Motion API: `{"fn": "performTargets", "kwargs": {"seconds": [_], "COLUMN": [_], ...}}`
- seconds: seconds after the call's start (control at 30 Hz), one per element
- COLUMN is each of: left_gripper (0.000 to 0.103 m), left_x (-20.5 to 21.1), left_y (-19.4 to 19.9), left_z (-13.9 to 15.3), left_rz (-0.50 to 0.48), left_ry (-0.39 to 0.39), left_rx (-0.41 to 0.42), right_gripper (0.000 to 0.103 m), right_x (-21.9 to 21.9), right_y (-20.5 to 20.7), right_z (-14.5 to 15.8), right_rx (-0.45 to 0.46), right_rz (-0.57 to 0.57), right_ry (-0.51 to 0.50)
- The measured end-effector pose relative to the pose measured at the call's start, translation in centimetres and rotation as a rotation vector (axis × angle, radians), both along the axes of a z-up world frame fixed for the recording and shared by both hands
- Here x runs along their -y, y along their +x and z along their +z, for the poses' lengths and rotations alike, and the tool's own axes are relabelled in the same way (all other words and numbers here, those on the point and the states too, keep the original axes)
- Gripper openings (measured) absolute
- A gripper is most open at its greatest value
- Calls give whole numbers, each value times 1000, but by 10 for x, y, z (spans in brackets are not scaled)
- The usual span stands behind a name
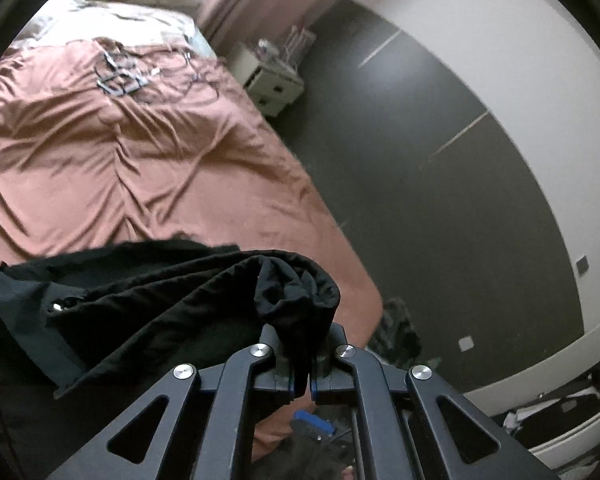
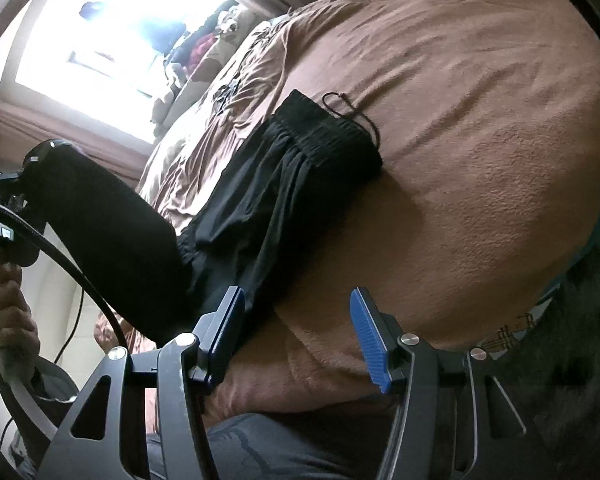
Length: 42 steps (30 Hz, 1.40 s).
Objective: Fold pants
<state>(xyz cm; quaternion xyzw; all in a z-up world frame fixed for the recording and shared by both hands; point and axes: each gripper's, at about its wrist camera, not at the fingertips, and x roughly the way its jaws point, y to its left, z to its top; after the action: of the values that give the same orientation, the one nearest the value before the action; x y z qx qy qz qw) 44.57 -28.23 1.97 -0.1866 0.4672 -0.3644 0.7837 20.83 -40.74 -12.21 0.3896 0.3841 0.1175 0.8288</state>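
Observation:
Black pants (image 2: 300, 168) lie on the brown bed cover (image 2: 480, 140), with the ribbed waistband and drawstring (image 2: 340, 128) at the far end. In the left wrist view my left gripper (image 1: 302, 364) is shut on a bunched fold of the black pants (image 1: 160, 300), which trail off to the left over the bed cover (image 1: 120, 152). From the right wrist view that held leg (image 2: 108, 224) rises to the left, beside a hand (image 2: 4, 312). My right gripper (image 2: 300, 320) is open over the bed's near edge, nothing between its blue pads (image 2: 368, 344); its left pad sits by the pants' edge.
A white nightstand (image 1: 272, 80) stands past the bed on the dark floor (image 1: 420, 200). Small grey items (image 1: 120, 76) lie on the cover's far part. Pillows and clothes (image 2: 220, 28) pile at the head under a bright window (image 2: 100, 40). A black cable (image 2: 80, 276) loops at left.

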Motion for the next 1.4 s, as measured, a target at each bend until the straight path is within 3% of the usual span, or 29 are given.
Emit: {"fn": "performTargets", "kwargs": {"seconds": [0.03, 0.1, 0.17, 0.23, 0.37, 0.6, 1.0, 1.13, 1.4], "left_gripper": [5, 20, 68, 82, 84, 88, 88, 88, 83], "left_x": [5, 15, 21, 19, -4, -88, -220, -250, -289], "left_y": [0, -2, -5, -11, -21, -27, -26, -25, -19], "left_z": [-7, -20, -32, -37, -34, -35, -82, -100, -132], "left_rz": [-12, -53, -101, -125, -122, 24, 317, 385, 463], "left_ry": [8, 23, 12, -11, 0, 29, 62, 71, 82], "left_rx": [-15, -55, -100, -111, -86, -30, -48, -63, -87], "right_gripper": [53, 53, 53, 53, 53, 53, 53, 53, 53], "right_x": [1, 1, 2, 2, 3, -6, -27, -43, -100], "right_y": [-1, 0, 1, 1, 0, 6, 50, 67, 111], "right_z": [1, 0, -1, 0, 5, 28, 75, 94, 119], "right_rx": [-1, -2, -4, -5, 2, 45, 85, 119, 160], "right_rz": [0, 2, 4, 8, 12, 58, 120, 174, 390], "right_ry": [-1, -2, -9, -19, -47, -139, -318, -401, -677]}}
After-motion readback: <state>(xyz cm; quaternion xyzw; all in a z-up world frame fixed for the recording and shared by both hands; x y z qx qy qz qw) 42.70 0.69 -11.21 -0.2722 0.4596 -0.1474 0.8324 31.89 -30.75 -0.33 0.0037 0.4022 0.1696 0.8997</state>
